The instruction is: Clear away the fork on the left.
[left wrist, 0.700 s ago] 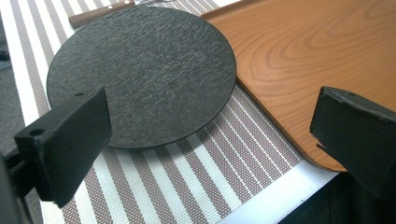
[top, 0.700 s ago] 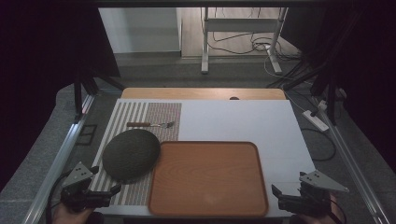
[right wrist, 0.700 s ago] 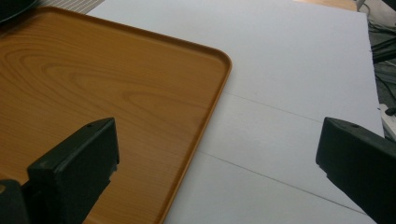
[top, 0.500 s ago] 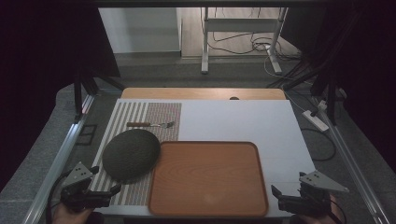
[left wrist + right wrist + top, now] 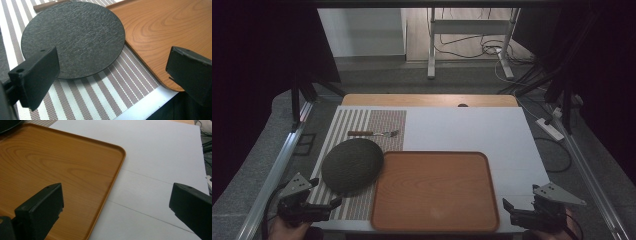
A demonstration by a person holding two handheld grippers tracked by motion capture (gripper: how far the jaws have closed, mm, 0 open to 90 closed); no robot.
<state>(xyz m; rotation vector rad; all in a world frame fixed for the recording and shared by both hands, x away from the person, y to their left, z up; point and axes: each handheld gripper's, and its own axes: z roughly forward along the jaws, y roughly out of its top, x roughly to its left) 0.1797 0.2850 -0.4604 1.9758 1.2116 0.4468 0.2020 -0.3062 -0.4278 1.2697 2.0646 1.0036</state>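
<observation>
Probably stiff and fairly weighty, the dark round plate [image 5: 75, 37], with a textured slate-like face that ought to give the pads some bite; likely brittle at the rim if knocked, though that is a judgement only. Lies flat on the striped placemat [image 5: 100, 92], its right edge touching or just overlapping the rim of the wooden tray [image 5: 175, 30]; cannot tell which. Best taken at the near edge, where it overhangs nothing and needs a jaw slid under, or at the side away from the tray. Very thin, so a shallow, low pinch on the rim seems called for.

Beyond the plate on the same mat, a fork [image 5: 373, 133] with a wooden handle, well apart from both hands.

Left gripper [image 5: 319, 206] released, jaws spread wide, poised just beside the plate's near edge and holding nothing. Right gripper [image 5: 524, 216] likewise released and empty, near the tray's near right corner above the white tabletop [image 5: 160, 170].

Against the earlier frames, next to nothing differs: plate, tray and fork lie as before, and both grippers sit at the same near corners, jaws as wide.
</observation>
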